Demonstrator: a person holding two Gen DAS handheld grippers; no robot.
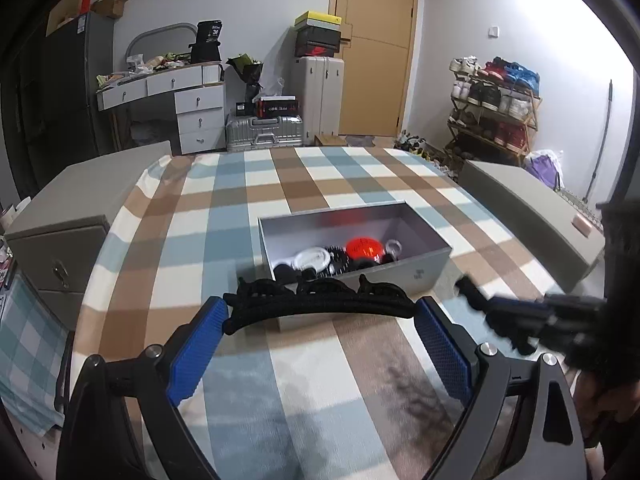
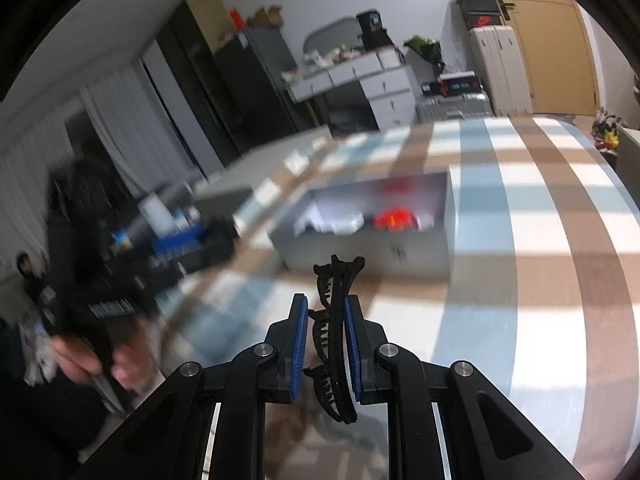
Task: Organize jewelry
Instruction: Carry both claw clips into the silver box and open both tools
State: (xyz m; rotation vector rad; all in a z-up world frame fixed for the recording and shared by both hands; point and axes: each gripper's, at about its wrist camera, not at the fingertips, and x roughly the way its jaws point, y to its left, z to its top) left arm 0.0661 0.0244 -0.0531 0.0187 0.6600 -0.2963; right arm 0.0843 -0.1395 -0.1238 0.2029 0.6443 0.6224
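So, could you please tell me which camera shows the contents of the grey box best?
The left wrist view: it looks down into the grey box, with the orange round item sharp. The right wrist view shows the box blurred.

Left wrist view looks level and close across the checked tablecloth (image 1: 248,200) toward the door (image 1: 376,40). Right wrist view, tilted, faces the same grey box (image 2: 360,248), frame centre.

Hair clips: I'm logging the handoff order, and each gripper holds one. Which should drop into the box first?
Probably left. Its clip hangs at the box's near wall, facing it squarely; the right gripper sits farther back and angled.
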